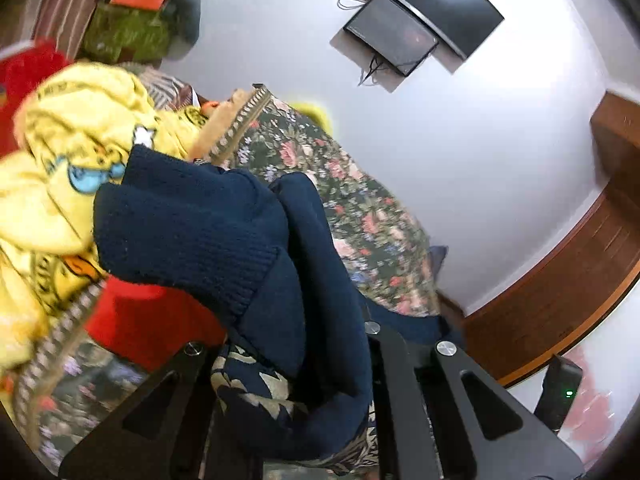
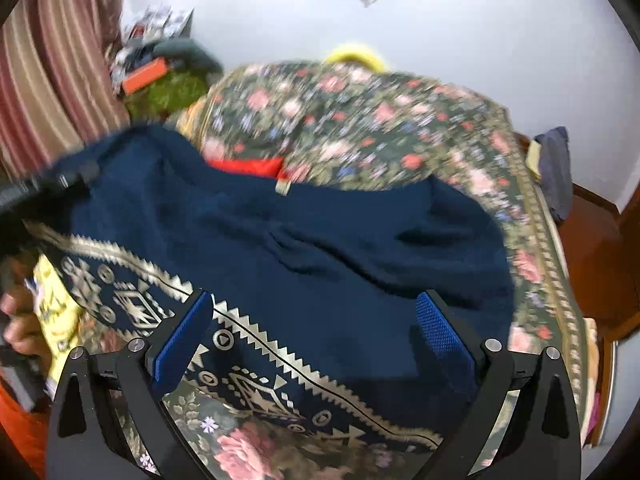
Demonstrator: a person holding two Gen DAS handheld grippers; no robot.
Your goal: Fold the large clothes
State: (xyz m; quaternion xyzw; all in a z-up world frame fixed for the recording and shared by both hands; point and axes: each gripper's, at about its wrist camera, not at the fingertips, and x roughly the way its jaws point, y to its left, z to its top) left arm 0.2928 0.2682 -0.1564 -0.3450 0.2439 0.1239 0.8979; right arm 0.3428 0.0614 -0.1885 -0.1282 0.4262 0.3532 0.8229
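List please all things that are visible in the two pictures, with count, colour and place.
sweater: one, navy with a silver patterned border, spread on the bed, one part gathered in the left gripper
bedspread: one, dark floral, covers the bed
yellow garment: one, yellow with cartoon print, heaped left of the sweater
red cloth: red, under the sweater; count unclear
screens: two, black, on the white wall
curtain: one, striped red and cream, at left
left gripper: black, shut on the sweater
right gripper: black with blue pads, open above the sweater
hand: one, at left edge in right wrist view
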